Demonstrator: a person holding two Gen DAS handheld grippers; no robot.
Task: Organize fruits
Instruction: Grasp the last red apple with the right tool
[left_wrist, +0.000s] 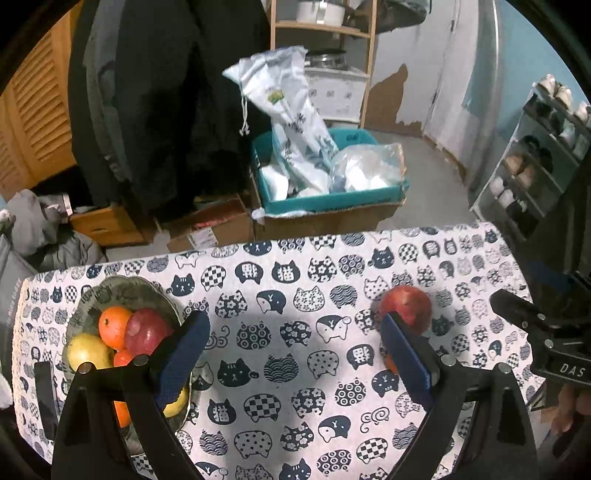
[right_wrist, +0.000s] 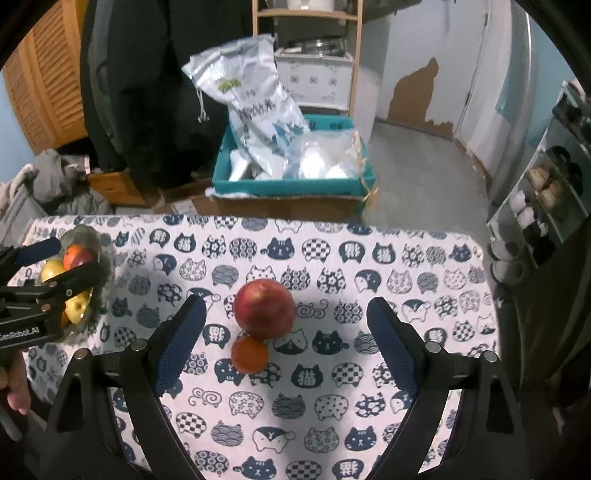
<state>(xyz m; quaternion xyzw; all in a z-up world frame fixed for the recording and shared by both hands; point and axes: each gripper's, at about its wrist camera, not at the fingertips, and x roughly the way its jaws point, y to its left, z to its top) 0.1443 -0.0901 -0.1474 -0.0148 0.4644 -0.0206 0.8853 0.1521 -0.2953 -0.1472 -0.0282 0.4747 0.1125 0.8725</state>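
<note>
On the cat-patterned white and navy tablecloth (right_wrist: 369, 424), the grey-green scalloped ceramic bowl (left_wrist: 122, 291) sits at the far left edge and serves as the reference point. Inside the bowl lie a yellow apple (left_wrist: 86, 350), a round orange (left_wrist: 113, 326) and a dark red apple (left_wrist: 146, 332), all touching one another. The left gripper (left_wrist: 295, 350) hovers just to the right of the bowl with its blue-padded jaws spread wide and nothing between them; its left finger overlaps the bowl rim in the left wrist view. Well to the right of the bowl, a large red apple (right_wrist: 264, 308) rests on the cloth, with a small orange tangerine (right_wrist: 249, 354) touching its near side. The right gripper (right_wrist: 286, 343) is positioned over these two fruits, jaws spread wide on either side of them, touching neither. Beyond the table, farther from the bowl, a teal cardboard box (right_wrist: 291, 190) holds white plastic bags (right_wrist: 258, 110).
</note>
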